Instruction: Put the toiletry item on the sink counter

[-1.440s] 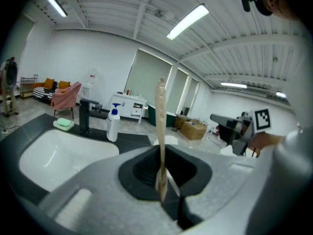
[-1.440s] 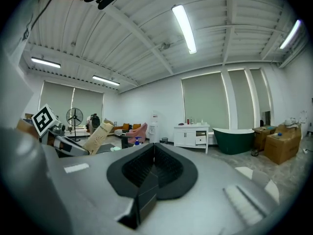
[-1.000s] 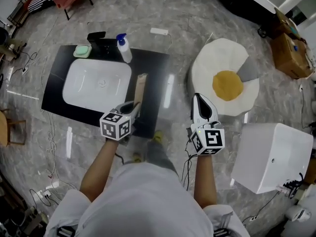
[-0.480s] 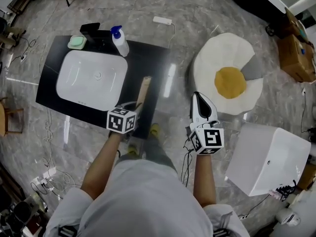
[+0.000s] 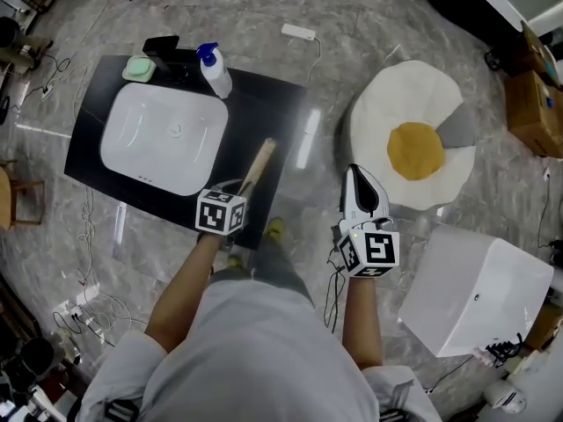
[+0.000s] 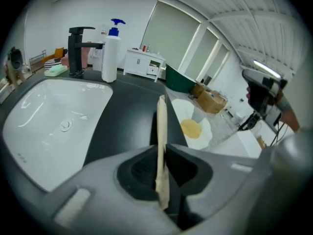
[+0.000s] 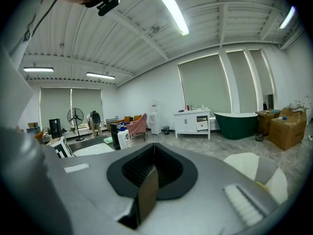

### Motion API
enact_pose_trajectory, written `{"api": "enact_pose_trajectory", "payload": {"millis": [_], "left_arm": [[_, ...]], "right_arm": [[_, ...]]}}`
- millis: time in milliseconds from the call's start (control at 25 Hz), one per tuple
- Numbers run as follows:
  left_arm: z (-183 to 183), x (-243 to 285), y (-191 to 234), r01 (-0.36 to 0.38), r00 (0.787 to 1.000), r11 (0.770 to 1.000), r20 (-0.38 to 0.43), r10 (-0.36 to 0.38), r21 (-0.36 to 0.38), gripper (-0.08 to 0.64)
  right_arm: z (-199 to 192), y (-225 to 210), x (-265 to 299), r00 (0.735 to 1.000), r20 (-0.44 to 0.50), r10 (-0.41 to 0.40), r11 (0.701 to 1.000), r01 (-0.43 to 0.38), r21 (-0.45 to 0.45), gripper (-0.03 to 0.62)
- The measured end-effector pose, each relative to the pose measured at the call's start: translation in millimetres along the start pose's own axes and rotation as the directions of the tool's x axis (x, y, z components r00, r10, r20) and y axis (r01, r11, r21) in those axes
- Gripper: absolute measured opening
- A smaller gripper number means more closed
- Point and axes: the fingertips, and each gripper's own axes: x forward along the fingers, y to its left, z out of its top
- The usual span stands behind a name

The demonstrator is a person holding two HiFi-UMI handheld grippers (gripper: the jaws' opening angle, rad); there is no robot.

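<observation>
Step in hand, judged: release. The left gripper has its jaws opening, their pads seemingly just touching the toiletry item between them. The item lies over the near right part of the black sink counter, right of the white basin; whether it rests flat cannot be told.

Next move calls for full opening and a straight withdrawal.

Item: long, thin, flat, pale tan, edge-on in the left gripper view.

The right gripper is closed and empty.
</observation>
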Motion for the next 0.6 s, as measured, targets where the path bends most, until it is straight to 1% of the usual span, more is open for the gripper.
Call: {"api": "enact_pose_trajectory", "payload": {"millis": [240, 400, 600], "left_arm": [[1.8, 1.9, 5.0, -0.048, 0.999, 0.999, -0.004, 0.048, 0.002, 0.069], [2.7, -0.5, 5.1, -0.076, 0.997, 0.997, -0.002, 0.076, 0.0, 0.123], [4.8, -7.1, 7.7, -0.1, 0.995, 0.995, 0.004, 0.1, -0.002, 0.156]], "right_arm": [[-3.6, -7.2, 3.1, 1.0, 0.006, 0.015, 0.999, -0.015, 0.032, 0.003], [0.5, -11.7, 1.3, 1.0, 0.012, 0.019, 0.999, -0.019, 0.036, 0.003], [4.2, -13.9, -2.2, 1.0, 0.018, 0.024, 0.999, -0.025, 0.034, 0.003]]}}
